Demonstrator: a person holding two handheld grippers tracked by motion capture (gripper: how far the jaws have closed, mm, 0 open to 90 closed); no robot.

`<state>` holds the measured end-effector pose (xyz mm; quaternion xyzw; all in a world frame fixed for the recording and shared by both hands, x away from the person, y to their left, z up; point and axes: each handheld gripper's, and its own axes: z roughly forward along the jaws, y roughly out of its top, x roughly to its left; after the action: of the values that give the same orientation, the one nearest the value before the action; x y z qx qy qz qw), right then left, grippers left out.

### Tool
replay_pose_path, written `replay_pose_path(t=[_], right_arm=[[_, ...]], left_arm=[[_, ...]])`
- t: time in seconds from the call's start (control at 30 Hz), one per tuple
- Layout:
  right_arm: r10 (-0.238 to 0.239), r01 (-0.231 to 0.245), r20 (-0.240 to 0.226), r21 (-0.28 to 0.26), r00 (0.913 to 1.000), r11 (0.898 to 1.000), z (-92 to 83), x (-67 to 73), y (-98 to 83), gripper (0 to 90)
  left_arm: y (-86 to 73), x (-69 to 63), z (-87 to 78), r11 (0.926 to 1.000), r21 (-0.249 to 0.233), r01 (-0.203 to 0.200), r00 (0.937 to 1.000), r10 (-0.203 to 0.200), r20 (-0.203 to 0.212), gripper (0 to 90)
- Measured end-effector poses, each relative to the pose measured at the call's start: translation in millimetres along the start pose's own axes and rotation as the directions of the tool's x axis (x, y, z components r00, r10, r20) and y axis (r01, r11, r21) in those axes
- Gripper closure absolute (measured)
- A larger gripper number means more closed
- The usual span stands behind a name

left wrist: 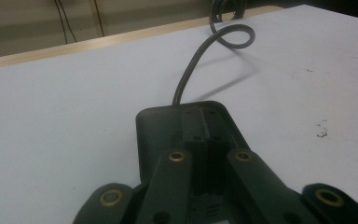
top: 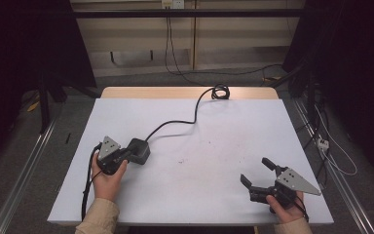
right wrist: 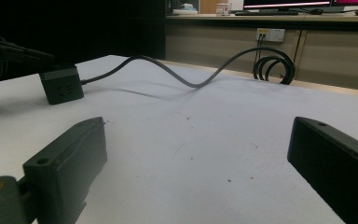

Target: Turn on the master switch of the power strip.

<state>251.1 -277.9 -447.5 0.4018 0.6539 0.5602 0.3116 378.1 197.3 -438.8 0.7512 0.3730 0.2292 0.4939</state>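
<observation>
A black power block (top: 140, 148) lies on the white table at the left, and its dark cable (top: 175, 123) snakes back to a coil (top: 220, 91) at the far edge. My left gripper (top: 126, 155) is at the block's near side. In the left gripper view its jaws stand shut side by side (left wrist: 204, 149), their tips lying over the top of the block (left wrist: 158, 126). I cannot tell whether they pinch any part of it. My right gripper (top: 254, 170) stands open at the front right, with bare table between its jaws (right wrist: 198, 130). The right gripper view shows the block (right wrist: 61, 85) far off at the left.
The white sheet (top: 214, 136) covers the table, with a wooden strip (top: 126, 92) bare at the back. Small dark marks (top: 181, 161) dot the middle. Metal rails (top: 24, 165) run along the floor on both sides, with loose cables (top: 331, 151) at the right.
</observation>
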Motion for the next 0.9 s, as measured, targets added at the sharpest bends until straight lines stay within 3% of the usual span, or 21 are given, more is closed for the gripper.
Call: replay_pose_path(t=[0.67, 0.9], right_arm=[[0.0, 0.0, -0.003, 0.0, 1.0, 1.0, 0.6, 0.0, 0.0, 3.9], [0.0, 0.0, -0.002, 0.0, 1.0, 1.0, 0.4, -0.2, 0.0, 3.9]], left_arm=[[-2.5, 7.8, -0.9, 0.9968, -0.026, 0.076, 0.997, -0.075, 0.018, 90.0], [-2.2, 8.0, -0.8, 0.9962, -0.026, 0.083, 0.9964, -0.082, 0.02, 90.0]])
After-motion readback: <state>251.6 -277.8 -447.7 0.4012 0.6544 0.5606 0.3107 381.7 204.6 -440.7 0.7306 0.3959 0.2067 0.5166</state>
